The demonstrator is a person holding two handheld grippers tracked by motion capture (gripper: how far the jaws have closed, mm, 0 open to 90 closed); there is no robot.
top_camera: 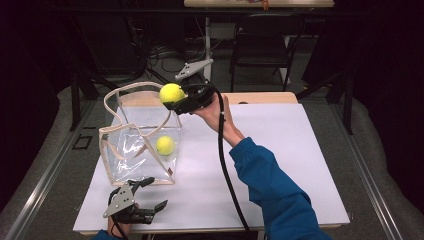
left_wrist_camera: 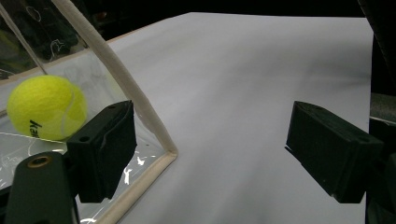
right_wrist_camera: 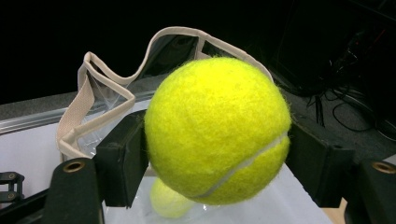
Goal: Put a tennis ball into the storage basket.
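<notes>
Two tennis balls are in play, and going left to right in the high view the left gripper (top_camera: 150, 194) comes first, resting low at the bottom left on the white table (top_camera: 280, 165), just in front of the clear bag (top_camera: 131, 150). Its jaws stand wide apart with nothing between them. In the left gripper view one pad sits close by the bag's beige-trimmed corner.

Next comes the bag itself, upright, transparent, open at the top, with a loose strap. One yellow ball (top_camera: 165, 145) already lies inside on the bottom.

Further right and higher, near the upper middle of the frame, the right gripper (top_camera: 176, 100) is clamped on the second tennis ball (top_camera: 171, 93), held just above the bag's far right rim.

To do this step well, I would carry the ball a little further left until it hangs squarely over the opening, lower it past the rim and clear of the strap, and only then let go.
</notes>
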